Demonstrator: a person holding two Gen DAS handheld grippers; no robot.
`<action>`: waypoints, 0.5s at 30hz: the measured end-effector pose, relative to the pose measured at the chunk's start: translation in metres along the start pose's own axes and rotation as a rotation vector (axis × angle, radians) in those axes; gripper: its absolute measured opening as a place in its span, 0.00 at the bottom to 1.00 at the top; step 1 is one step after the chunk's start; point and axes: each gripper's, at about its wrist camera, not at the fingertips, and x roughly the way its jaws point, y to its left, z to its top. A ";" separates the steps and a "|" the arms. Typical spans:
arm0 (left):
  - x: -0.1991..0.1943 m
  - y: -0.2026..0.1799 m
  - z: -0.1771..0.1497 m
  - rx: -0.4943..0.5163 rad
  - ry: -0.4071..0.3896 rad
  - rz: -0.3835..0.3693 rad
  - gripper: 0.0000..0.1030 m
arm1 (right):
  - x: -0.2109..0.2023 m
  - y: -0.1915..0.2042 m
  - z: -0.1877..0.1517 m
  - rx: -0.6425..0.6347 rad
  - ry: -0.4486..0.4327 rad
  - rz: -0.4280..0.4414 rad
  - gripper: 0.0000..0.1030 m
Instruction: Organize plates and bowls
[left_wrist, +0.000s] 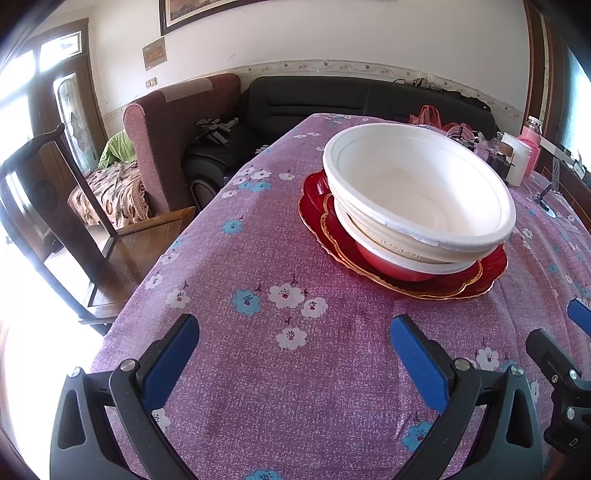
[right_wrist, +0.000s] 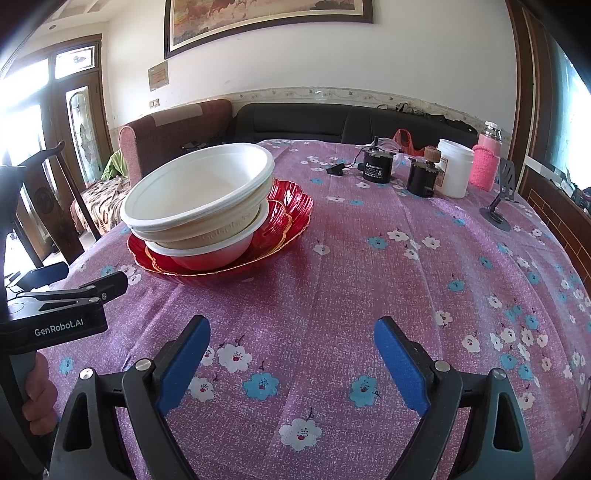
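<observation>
A stack stands on the purple floral tablecloth: red scalloped plates (left_wrist: 491, 275) (right_wrist: 291, 206) at the bottom, a red bowl (left_wrist: 391, 264) (right_wrist: 218, 256) on them, and white bowls (left_wrist: 417, 184) (right_wrist: 199, 192) nested on top, leaning slightly. My left gripper (left_wrist: 295, 334) is open and empty, low over the cloth in front of the stack. My right gripper (right_wrist: 291, 334) is open and empty, in front of and to the right of the stack. The right gripper's body shows at the left wrist view's right edge (left_wrist: 554, 365).
Two black motors (right_wrist: 376, 168), a white jar (right_wrist: 456, 168), a pink-sleeved bottle (right_wrist: 487, 162) and a phone stand (right_wrist: 502, 199) stand at the table's far right. A wooden chair (left_wrist: 122, 251) sits by the left table edge. Sofas are behind.
</observation>
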 end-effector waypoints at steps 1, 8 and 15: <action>0.000 0.000 0.000 0.001 -0.001 0.002 1.00 | 0.000 0.000 0.000 0.002 0.000 0.001 0.91; -0.001 -0.001 0.000 0.003 -0.002 0.014 1.00 | 0.000 0.000 -0.001 0.004 0.000 0.002 0.91; -0.001 -0.002 0.001 0.006 -0.002 0.019 1.00 | 0.000 -0.001 0.000 0.004 0.002 0.002 0.91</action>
